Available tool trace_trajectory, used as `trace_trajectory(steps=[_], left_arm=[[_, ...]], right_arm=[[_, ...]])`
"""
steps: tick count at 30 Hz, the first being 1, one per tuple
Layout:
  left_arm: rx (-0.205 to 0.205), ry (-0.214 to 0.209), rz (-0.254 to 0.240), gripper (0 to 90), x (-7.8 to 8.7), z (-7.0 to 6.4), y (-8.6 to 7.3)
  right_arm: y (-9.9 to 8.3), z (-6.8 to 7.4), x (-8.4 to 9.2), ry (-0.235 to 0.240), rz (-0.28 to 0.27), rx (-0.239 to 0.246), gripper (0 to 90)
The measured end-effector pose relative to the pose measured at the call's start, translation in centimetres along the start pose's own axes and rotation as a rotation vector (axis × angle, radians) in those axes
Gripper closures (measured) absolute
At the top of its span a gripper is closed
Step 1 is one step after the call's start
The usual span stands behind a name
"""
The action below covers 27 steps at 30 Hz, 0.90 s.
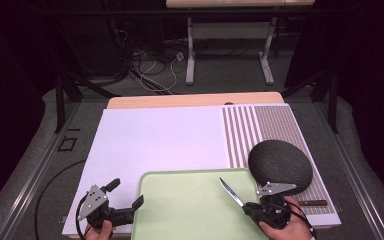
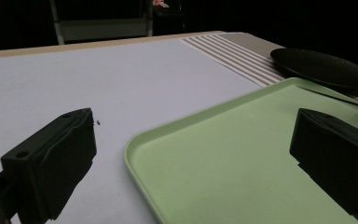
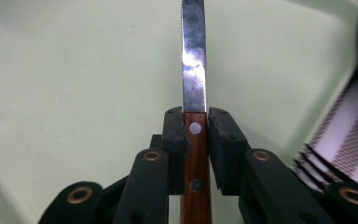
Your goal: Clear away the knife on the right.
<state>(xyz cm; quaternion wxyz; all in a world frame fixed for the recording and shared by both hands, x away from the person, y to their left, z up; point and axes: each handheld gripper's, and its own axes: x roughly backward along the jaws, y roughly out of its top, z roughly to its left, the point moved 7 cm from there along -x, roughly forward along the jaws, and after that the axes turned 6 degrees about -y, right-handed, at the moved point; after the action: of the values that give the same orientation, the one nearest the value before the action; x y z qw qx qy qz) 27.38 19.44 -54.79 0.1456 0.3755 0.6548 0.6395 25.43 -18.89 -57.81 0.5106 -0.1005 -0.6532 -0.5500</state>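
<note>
Your right gripper [image 3: 196, 116] is clamped on a knife [image 1: 231, 193] by its wooden handle [image 3: 195, 163], and the blade [image 3: 193, 60] points up and away from you over the green tray [image 1: 180, 210]. Seen from above, the knife hangs above the tray's right part, tip toward the tray's far edge, with your right hand [image 1: 287, 227] at the tray's near right corner. The step in hand looks like setting the knife down on the tray.

The grip sits right at the front of the handle, where the blade begins, and the handle looks centred between the pads, so you should have good control. Keep it clamped until the knife rests flat. Lower the blade so it comes down level rather than tip first; a tip that digs into the tray could twist the handle in the jaws. Aim for the bare middle of the tray, well inside its raised rim, so the knife cannot ride up on the edge.

Mind the dark round mat [image 1: 280, 165] just beyond the tray's right far corner, and the second wooden handle [image 1: 312, 203] lying right of the tray.

Your left gripper [image 1: 126, 197] waits open and empty at the tray's near left corner, one jaw over the white sheet [image 2: 98, 84] and one over the tray. Leave it there, clear of the blade's path.
</note>
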Motion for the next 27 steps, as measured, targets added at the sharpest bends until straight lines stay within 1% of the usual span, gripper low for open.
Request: trace_trajectory(steps=[4,5,6,7,8,9,10,14,17,18,19,20,21,22,23,24,25,26,27], left_arm=[[-0.001,0.001,0.0,0.4,0.0,0.0,0.0],[-0.001,0.001,-0.001,0.4,0.0,0.0,0.0],[-0.002,0.001,-0.001,0.4,0.0,0.0,0.0],[-0.002,0.001,-0.001,0.4,0.0,0.0,0.0],[-0.002,0.001,-0.001,0.4,0.0,0.0,0.0],[-0.001,0.001,-0.001,0.4,0.0,0.0,0.0],[-0.001,0.001,-0.001,0.4,0.0,0.0,0.0],[-0.003,-0.001,-0.001,0.4,0.0,0.0,0.0],[0.0,-0.002,-0.001,0.4,0.0,0.0,0.0],[0.0,-0.002,-0.001,0.4,0.0,0.0,0.0],[0.0,-0.002,-0.001,0.4,0.0,0.0,0.0],[0.0,-0.002,-0.001,0.4,0.0,0.0,0.0],[0.0,-0.002,-0.001,0.4,0.0,0.0,0.0],[0.0,-0.002,-0.001,0.4,0.0,0.0,0.0],[0.0,-0.002,-0.001,0.4,0.0,0.0,0.0],[0.0,-0.002,0.0,0.4,0.0,0.0,0.0],[-0.001,-0.002,0.0,0.4,0.0,0.0,0.0],[-0.002,-0.001,-0.001,0.4,0.0,0.0,0.0],[-0.003,-0.002,-0.001,0.4,0.0,0.0,0.0]], right_arm=[[-0.1,0.4,-0.4,0.013,0.022,0.0,77.4],[0.0,0.5,-0.6,0.021,0.003,-0.01,77.4],[-0.1,0.5,-0.6,0.018,0.026,-0.016,77.4],[-0.2,0.4,-0.7,0.019,0.031,-0.01,77.3],[-0.2,0.4,-0.8,0.023,0.036,-0.016,77.3],[-0.3,0.3,-0.9,0.021,0.051,-0.01,77.4],[-0.4,0.3,-1.1,0.02,0.05,-0.026,77.3],[-0.8,0.2,-1.7,0.033,0.075,-0.027,77.2],[-0.8,0.3,-1.9,0.033,0.074,-0.04,77.2],[-0.8,0.3,-2.0,0.035,0.065,-0.041,77.1],[-0.7,0.3,-2.1,0.04,0.044,-0.039,77.0],[-0.8,0.2,-2.0,0.041,0.06,-0.038,76.9],[-0.8,0.2,-2.0,0.046,0.06,-0.042,75.5],[-0.7,0.2,-2.0,0.051,0.056,-0.04,72.2],[-0.8,0.1,-1.9,0.041,0.064,-0.017,69.8],[-0.7,0.2,-2.0,0.043,0.043,-0.019,68.8],[-0.7,0.2,-1.9,0.044,0.045,-0.012,68.0],[-0.7,0.2,-1.9,0.049,0.05,0.006,67.2],[-0.6,0.3,-2.0,0.048,0.02,0.014,66.6]])
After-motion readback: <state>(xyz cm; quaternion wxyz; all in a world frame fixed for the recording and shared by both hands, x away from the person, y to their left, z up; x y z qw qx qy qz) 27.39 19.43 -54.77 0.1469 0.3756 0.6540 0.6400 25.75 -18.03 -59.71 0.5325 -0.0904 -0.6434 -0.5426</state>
